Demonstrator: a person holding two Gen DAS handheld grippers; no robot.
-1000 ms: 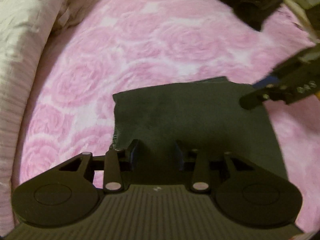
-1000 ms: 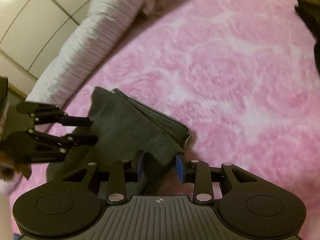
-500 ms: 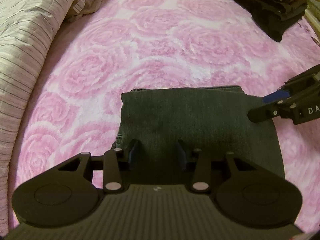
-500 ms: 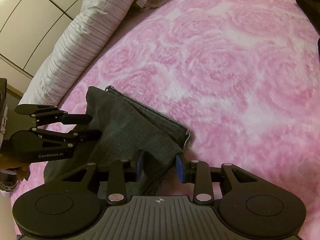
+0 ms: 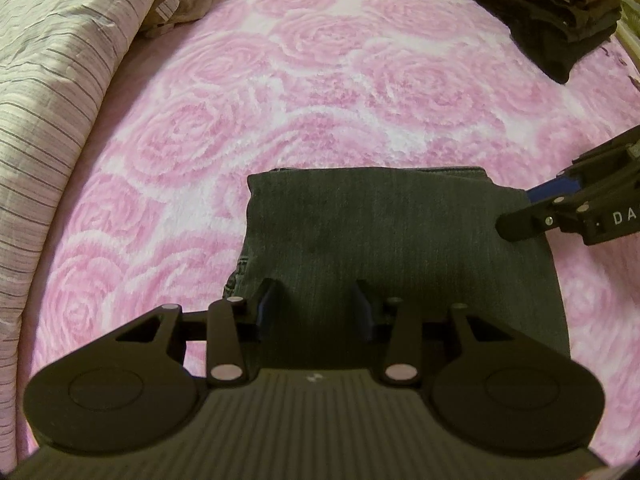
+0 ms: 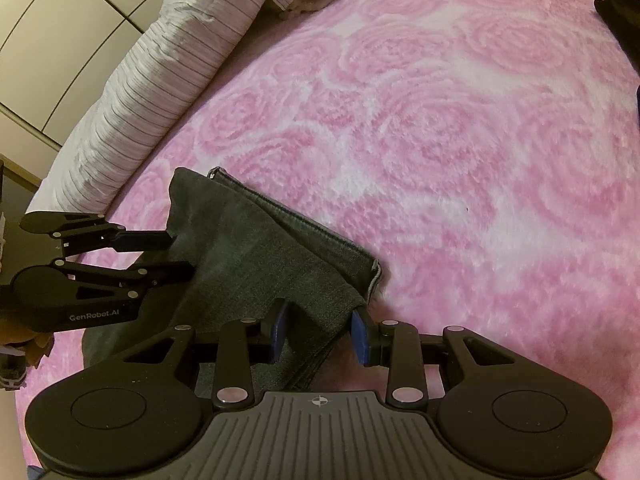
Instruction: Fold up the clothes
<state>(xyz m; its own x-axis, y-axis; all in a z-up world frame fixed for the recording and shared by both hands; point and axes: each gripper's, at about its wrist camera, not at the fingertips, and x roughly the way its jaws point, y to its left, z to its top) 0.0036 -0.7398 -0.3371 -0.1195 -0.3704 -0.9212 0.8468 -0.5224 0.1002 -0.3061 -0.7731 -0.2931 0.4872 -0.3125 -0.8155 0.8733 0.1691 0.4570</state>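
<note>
A dark grey denim garment (image 5: 380,232), folded into a flat rectangle, lies on the pink rose-patterned blanket (image 5: 360,80). My left gripper (image 5: 316,312) stands open over its near edge, fabric lying between the fingers. The right gripper (image 5: 520,216) reaches in at the garment's right edge. In the right wrist view the folded garment (image 6: 260,256) shows its stacked hem layers. There my right gripper (image 6: 319,334) is open astride the near corner. The left gripper (image 6: 176,256) sits at the garment's far left side, fingers apart.
A stack of dark folded clothes (image 5: 552,8) sits at the far right of the bed, its edge also in the right wrist view (image 6: 620,8). A striped duvet roll (image 5: 52,80) runs along the left side. Pale wardrobe panels (image 6: 48,40) stand behind it.
Both grippers stay at the garment's edges with their fingers as far apart as before. The views have steadied, and the dark stack shows more fully in the left wrist view.
</note>
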